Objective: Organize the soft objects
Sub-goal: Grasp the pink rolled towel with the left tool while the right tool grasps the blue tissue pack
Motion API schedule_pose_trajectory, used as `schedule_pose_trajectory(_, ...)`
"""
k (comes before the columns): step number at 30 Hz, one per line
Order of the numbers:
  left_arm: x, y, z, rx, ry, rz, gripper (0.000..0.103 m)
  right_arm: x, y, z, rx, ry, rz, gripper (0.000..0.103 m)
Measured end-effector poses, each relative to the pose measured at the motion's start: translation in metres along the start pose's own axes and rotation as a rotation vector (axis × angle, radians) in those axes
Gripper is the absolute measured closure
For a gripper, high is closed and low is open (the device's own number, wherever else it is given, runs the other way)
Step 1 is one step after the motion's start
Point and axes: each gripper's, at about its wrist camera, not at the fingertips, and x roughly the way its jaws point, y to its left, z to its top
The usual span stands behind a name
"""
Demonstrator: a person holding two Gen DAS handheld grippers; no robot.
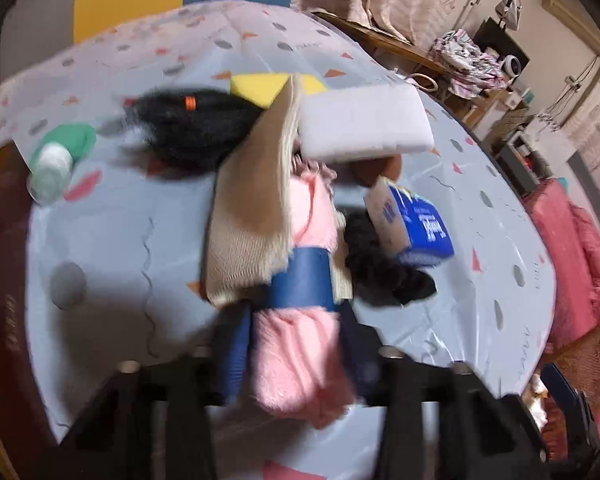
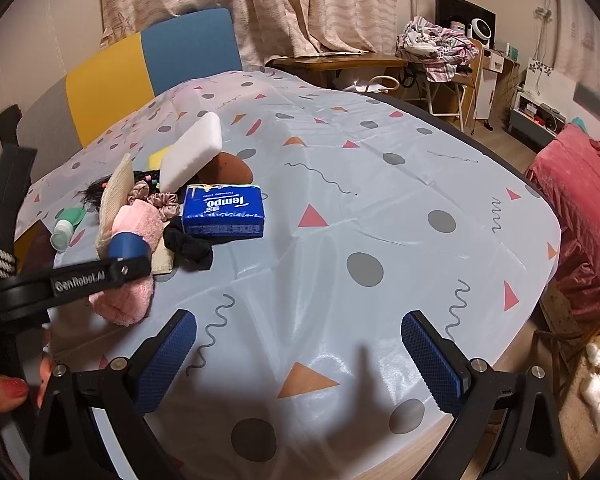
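Note:
My left gripper [image 1: 296, 296] is shut on a pink fluffy towel [image 1: 300, 360], seen in the right wrist view too [image 2: 132, 276], at the near edge of a pile. The pile holds a beige knit cloth [image 1: 248, 216], a white sponge [image 1: 364, 124], a yellow sponge [image 1: 260, 86], black hair [image 1: 192, 128], a black sock [image 1: 384, 264], a blue Tempo tissue pack [image 2: 224, 212] and pink scrunchies [image 2: 160, 200]. My right gripper [image 2: 300, 344] is open and empty, low over the tablecloth to the right of the pile.
A green-and-white bottle [image 1: 56, 160] lies left of the pile. The table [image 2: 380, 220] has a pale patterned cloth. A yellow and blue chair [image 2: 148, 64] stands behind it. A red blanket [image 2: 580, 200] lies at right.

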Motion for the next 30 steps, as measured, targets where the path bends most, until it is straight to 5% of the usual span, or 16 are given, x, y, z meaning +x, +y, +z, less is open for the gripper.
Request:
schedule_pose_trajectory(15, -0.051, 0.044, -0.072, -0.042, -0.115, -0.069, 0.068, 0.013, 0.016, -0.004, -0.038, 0.029, 0.083, 0.0)
schedule_pose_trajectory(19, -0.064, 0.05, -0.076, -0.061, -0.139, -0.15, 0.068, 0.018, 0.021, 0.014, -0.042, -0.004, 0.101, 0.0)
schedule_pose_trajectory(23, -0.067, 0.039, -0.08, -0.015, -0.142, -0.153, 0.068, 0.036, 0.028, 0.044, -0.044, -0.015, 0.107, 0.0)
schedule_pose_trajectory(30, -0.069, 0.04, -0.093, -0.01, -0.119, -0.164, 0.068, 0.089, 0.039, 0.08, -0.053, 0.072, 0.067, 0.0)
